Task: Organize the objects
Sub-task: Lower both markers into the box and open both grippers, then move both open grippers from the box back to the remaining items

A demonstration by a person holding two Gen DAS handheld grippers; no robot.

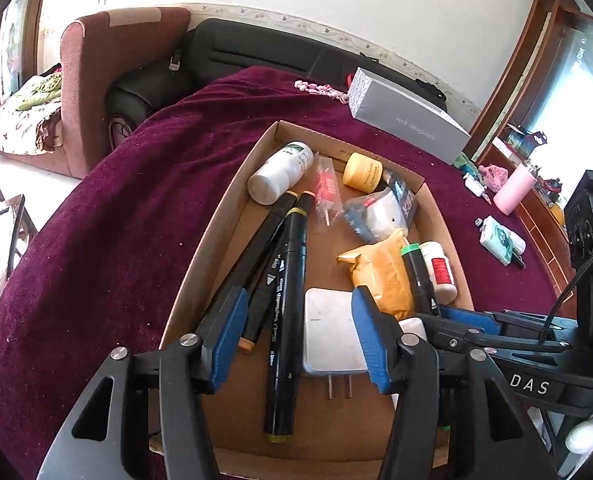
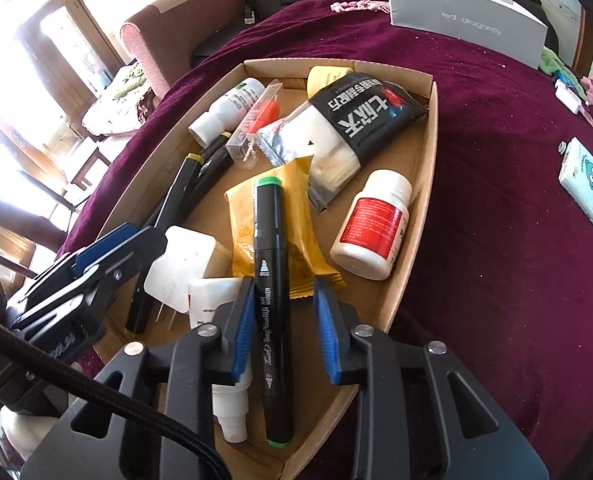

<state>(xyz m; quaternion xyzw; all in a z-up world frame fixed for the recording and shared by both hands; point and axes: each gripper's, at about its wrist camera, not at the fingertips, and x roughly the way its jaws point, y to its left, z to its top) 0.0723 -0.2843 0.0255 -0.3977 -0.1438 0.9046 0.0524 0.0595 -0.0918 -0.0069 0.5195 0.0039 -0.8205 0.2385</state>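
A shallow cardboard box [image 1: 224,216] [image 2: 424,168] on the maroon cloth holds the clutter. My left gripper [image 1: 298,300] stands open over its near end. A black marker with yellow ends [image 1: 288,300] and a white charger plug [image 1: 328,332] lie between its blue pads, untouched. My right gripper [image 2: 284,292] is open too, and a green-capped black marker [image 2: 270,280] lies loose between its pads on a yellow packet [image 2: 296,220]. A red-labelled white bottle [image 2: 372,224], a black and white pouch [image 2: 360,120], a white bottle [image 1: 280,172] and a yellow jar [image 1: 362,172] also lie inside.
A grey carton [image 1: 412,120] lies on the cloth behind the box. To the right are a tissue pack [image 2: 586,184] and a pink tumbler [image 1: 512,190]. A reddish armchair [image 1: 108,76] and a black seat [image 1: 256,48] stand beyond the table's far edge.
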